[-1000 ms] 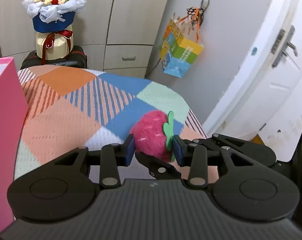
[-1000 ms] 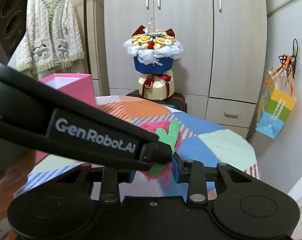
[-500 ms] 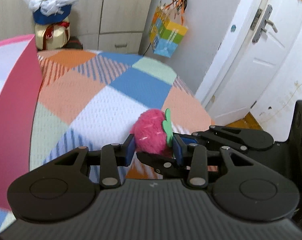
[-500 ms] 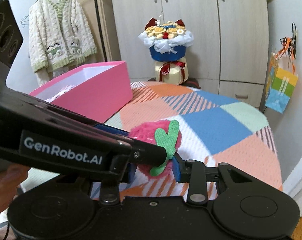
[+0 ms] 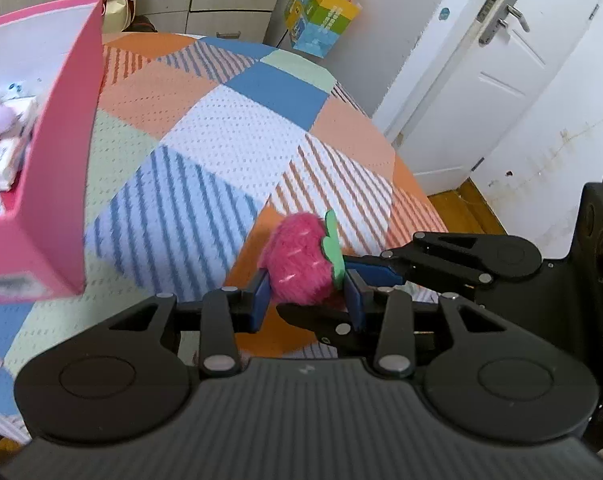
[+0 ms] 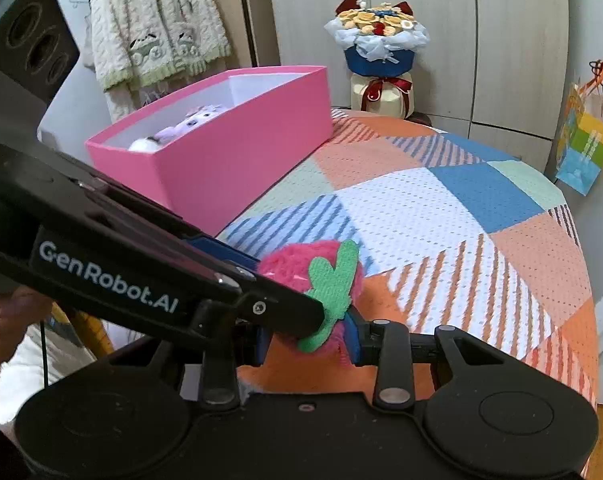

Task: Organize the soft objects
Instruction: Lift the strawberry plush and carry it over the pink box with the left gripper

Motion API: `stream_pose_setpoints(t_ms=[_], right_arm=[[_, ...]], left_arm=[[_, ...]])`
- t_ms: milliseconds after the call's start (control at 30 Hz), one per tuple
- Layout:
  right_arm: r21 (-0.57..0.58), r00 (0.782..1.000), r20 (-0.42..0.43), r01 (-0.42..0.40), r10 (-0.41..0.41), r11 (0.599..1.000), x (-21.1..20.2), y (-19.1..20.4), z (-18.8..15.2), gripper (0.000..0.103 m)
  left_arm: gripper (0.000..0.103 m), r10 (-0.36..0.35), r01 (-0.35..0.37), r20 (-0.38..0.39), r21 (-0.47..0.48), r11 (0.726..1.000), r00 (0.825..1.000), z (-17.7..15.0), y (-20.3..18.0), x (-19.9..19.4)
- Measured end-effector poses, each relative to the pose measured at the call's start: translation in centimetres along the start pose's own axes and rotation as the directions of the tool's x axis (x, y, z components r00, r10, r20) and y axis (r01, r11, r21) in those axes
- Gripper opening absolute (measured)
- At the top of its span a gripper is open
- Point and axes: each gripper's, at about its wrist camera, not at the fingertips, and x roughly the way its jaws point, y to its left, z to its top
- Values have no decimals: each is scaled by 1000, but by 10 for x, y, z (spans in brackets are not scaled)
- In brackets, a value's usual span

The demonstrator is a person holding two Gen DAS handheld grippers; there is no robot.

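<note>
Quilt (image 5: 229,128) bare between grippers and pink box (image 6: 237,160) (tall wall faces approach); box top open.

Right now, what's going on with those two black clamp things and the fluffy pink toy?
A person is holding a two-finger gripper in each hand, and both the left gripper and the right gripper are pinched onto one pink plush strawberry with a green felt leaf. It is held just above the patchwork bedspread. An open pink box sits on the bed beside it, with a pale purple plush toy already inside, so the strawberry probably goes there next.
</note>
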Motion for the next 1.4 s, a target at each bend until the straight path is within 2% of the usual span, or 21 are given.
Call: stream_pose_setpoints(t_ms=[167, 400, 667, 833, 1000, 1200, 1267, 1400], right_arm=[[-52, 1000, -15, -20, 19, 998, -11, 30, -2, 43], [-133, 998, -11, -63, 62, 989, -28, 63, 10, 43], [-221, 984, -42, -178, 173, 959, -29, 98, 43, 47], [-221, 972, 1, -231, 237, 947, -26, 106, 80, 48], [-211, 961, 76, -246, 267, 946, -16, 109, 118, 49], [-208, 963, 157, -184, 219, 961, 20, 102, 157, 50], [-203, 963, 172, -173, 209, 964, 36, 95, 170, 50], [-153, 965, 134, -205, 226, 967, 70, 80, 194, 50]], left_arm=[[38, 0, 0, 8, -12, 1000, 1000, -18, 7, -28], [38, -25, 31, 74, -88, 996, 997, -35, 27, -70], [38, 35, -24, 120, -91, 996, 992, -31, 44, -121], [38, 62, -48, 171, -85, 995, 983, -11, 59, -151], [38, 122, -109, 237, -67, 992, 964, 24, 79, -161], [38, 120, -89, 289, -118, 989, 950, 70, 122, -145], [38, 140, -112, 304, -107, 988, 942, 83, 133, -135], [38, 162, -125, 297, -140, 982, 941, 105, 158, -115]])
